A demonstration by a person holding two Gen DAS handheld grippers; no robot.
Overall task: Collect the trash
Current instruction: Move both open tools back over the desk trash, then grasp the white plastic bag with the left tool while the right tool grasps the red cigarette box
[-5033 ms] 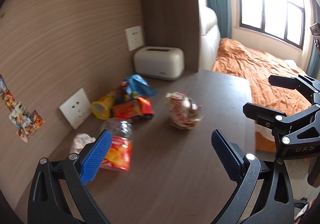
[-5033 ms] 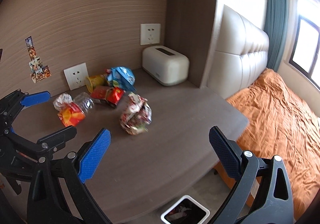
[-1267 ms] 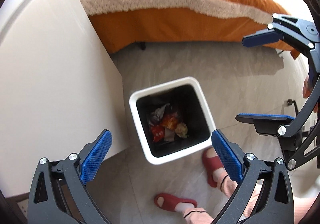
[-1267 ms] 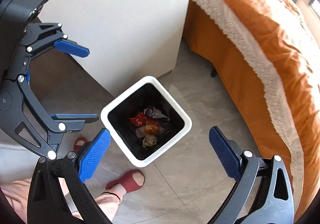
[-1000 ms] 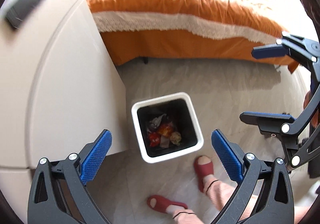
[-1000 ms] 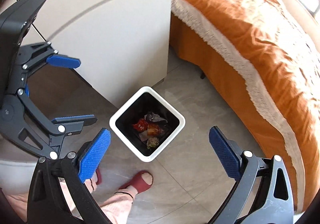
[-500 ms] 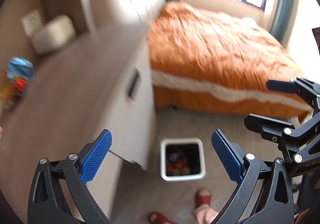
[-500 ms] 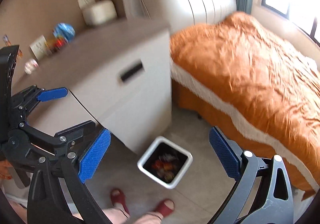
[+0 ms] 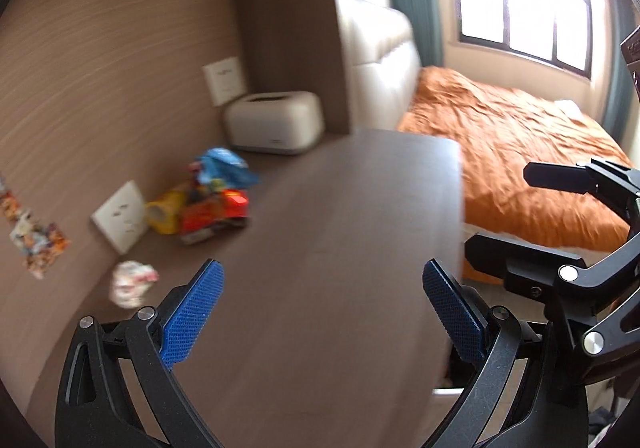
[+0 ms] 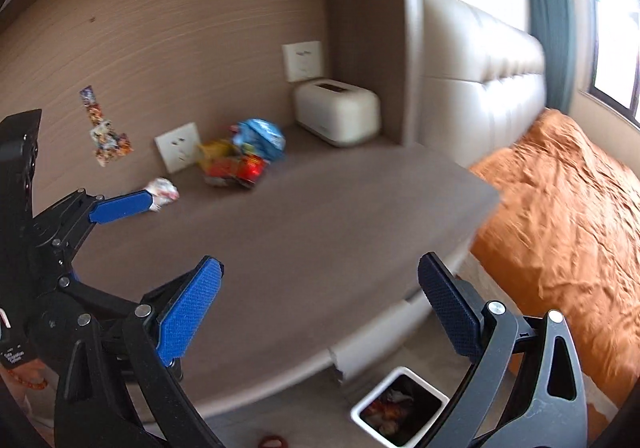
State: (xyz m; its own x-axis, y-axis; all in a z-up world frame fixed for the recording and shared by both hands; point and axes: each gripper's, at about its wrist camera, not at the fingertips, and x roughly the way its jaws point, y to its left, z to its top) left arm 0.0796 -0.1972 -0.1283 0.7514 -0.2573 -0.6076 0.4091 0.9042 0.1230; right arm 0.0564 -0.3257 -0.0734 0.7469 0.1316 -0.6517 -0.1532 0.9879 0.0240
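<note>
Blue-padded fingers (image 9: 192, 316) of the left gripper (image 9: 320, 312) stand spread wide with nothing between them, and the right gripper (image 10: 316, 312) is likewise wide apart and empty; both hover over the near part of the brown tabletop (image 9: 328, 248). Down by the floor in the right wrist view, a white bin (image 10: 400, 412) already holds some wrappers. Nearest on the tabletop lies a crumpled white wrapper (image 9: 130, 282), alone, close to the wall and apart from the rest. Farther back, a heap sits against the wall socket (image 9: 120, 215): a yellow cup-like packet (image 9: 164, 211), a red snack wrapper (image 9: 216, 211) and a blue bag (image 9: 224, 163) on top, all touching, though blur hides the details. Behind them stands a cream tissue box (image 9: 274, 123), and beyond the tabletop an orange bed (image 9: 520, 151). This trash looks light, soft and crinkly, probably slippery film, so it should crush easily; pinching a bunched fold near the middle seems safer than a loose edge. The lone wrapper looks easiest to take first
</note>
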